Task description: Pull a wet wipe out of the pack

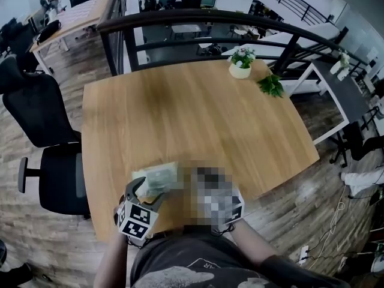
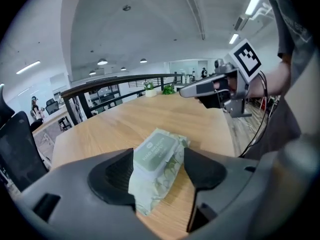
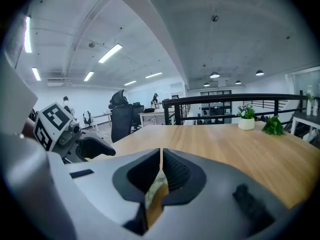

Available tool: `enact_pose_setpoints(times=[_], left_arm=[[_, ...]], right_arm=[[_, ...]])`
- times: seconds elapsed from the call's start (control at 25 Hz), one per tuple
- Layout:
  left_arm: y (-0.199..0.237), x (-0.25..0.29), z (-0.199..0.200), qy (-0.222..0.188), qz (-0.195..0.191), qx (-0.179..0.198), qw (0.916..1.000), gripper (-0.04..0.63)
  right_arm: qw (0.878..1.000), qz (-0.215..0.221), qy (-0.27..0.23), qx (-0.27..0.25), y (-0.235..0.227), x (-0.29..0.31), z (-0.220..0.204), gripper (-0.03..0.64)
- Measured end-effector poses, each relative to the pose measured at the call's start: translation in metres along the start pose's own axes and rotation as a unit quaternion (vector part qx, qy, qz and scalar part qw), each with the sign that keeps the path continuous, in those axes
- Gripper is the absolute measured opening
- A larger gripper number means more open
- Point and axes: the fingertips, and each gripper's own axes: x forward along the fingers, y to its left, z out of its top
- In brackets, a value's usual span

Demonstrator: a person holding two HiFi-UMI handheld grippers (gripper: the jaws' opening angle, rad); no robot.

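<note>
Wood table [image 1: 198, 113] bears the pack [image 2: 157, 151] at its near edge, left gripper [image 2: 159, 168] spread wide astride it, likely to pin it, right gripper [image 3: 161, 160] pinched shut alongside, apparently empty.

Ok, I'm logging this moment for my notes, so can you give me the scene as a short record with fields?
surface: wooden table
pack: wet wipes pack, lying flat near the table's near edge, lid closed
left gripper: open, jaws on either side of the pack
right gripper: shut, held above the table, apart from the pack
wipe: none pulled out yet
also: potted plant at the far edge
</note>
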Motion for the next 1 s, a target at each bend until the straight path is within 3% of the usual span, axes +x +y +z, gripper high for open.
enact_pose_setpoints(times=[0.24,0.44,1.0], left_arm=[[0.004,0.022,0.006,0.014,0.009,0.032,0.9993,0.325],[0.005,0.036,0.001,0.047,-0.005,0.071,0.9964,0.331],[0.009,0.047,-0.003,0.066,-0.034,0.060,0.9954,0.333]], right_arm=[[0.999,0.029,0.024,-0.003,-0.010,0.010,-0.011,0.029],[0.984,0.138,0.096,-0.052,0.018,0.020,-0.037,0.029],[0.961,0.219,0.147,-0.081,0.046,0.034,-0.065,0.029]])
